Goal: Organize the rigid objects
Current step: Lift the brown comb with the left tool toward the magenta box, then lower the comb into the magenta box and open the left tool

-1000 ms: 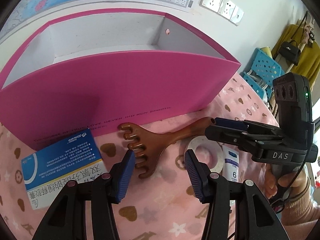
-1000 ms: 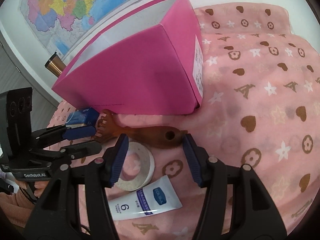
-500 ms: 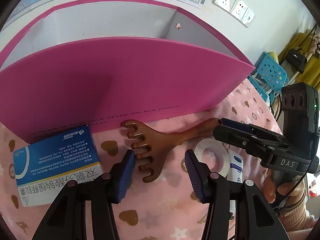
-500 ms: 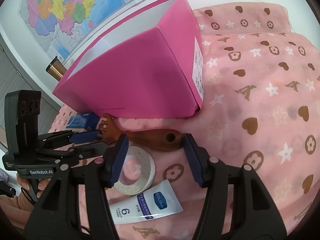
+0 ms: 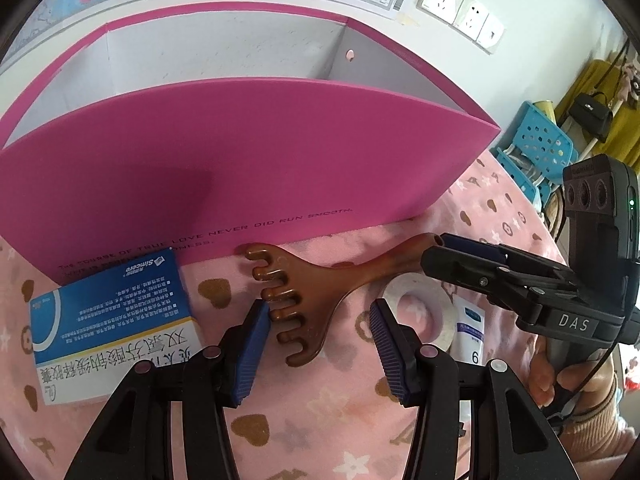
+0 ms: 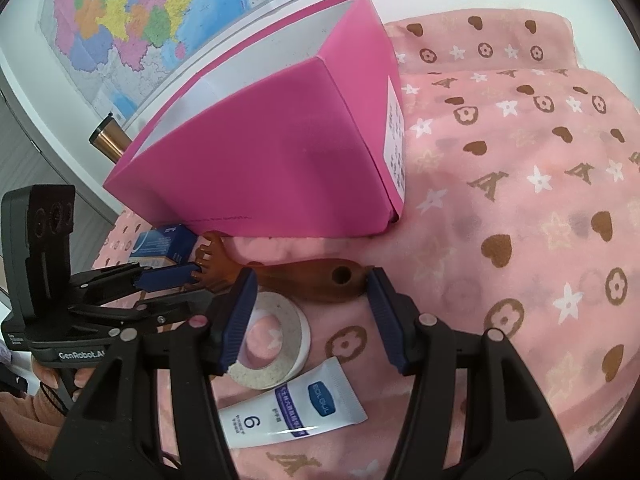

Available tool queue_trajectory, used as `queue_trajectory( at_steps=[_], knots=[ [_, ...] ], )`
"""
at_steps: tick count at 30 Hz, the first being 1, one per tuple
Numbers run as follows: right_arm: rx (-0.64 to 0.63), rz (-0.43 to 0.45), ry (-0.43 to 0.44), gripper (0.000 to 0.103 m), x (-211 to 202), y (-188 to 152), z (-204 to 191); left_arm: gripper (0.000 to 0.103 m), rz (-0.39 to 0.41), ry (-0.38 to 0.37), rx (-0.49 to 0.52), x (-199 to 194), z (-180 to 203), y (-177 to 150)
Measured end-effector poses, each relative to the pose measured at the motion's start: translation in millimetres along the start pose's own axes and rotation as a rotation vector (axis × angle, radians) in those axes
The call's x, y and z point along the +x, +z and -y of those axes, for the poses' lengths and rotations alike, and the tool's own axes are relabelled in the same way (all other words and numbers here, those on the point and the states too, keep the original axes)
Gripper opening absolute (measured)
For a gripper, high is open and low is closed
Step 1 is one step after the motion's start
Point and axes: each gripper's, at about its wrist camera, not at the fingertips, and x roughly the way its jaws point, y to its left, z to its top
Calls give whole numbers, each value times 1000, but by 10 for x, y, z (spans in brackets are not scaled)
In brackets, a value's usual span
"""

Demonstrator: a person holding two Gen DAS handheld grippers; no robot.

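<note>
A brown wooden comb-shaped massager (image 5: 316, 280) lies on the pink cloth in front of an open pink box (image 5: 248, 168). My left gripper (image 5: 316, 344) is open, its blue pads on either side of the toothed head without clamping it. My right gripper (image 6: 310, 312) is open too, with the massager's handle (image 6: 320, 276) lying between its pads. In the left wrist view the right gripper (image 5: 440, 256) sits at the handle's end. The left gripper (image 6: 188, 288) shows at the teeth in the right wrist view. The pink box (image 6: 272, 164) appears empty inside.
A blue and white medicine box (image 5: 116, 320) lies left of the massager, against the pink box. A white tape roll (image 6: 272, 340) and a white tube (image 6: 292, 408) lie just in front of the handle. Blue plastic baskets (image 5: 540, 148) stand beyond the cloth's right edge.
Both views have shifted only slightly. The massager, medicine box, tape roll and tube lie where they were, and both grippers keep the same opening.
</note>
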Motion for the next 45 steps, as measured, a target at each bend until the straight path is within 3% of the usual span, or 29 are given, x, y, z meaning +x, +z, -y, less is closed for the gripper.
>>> queue_trajectory(
  at_steps=[23, 45],
  knots=[
    [-97, 91, -9, 60, -506, 55, -351, 52, 132, -1, 56, -542, 187, 0],
    [-191, 203, -24, 60, -806, 411, -592, 52, 245, 20, 99, -859, 239, 270]
  ],
)
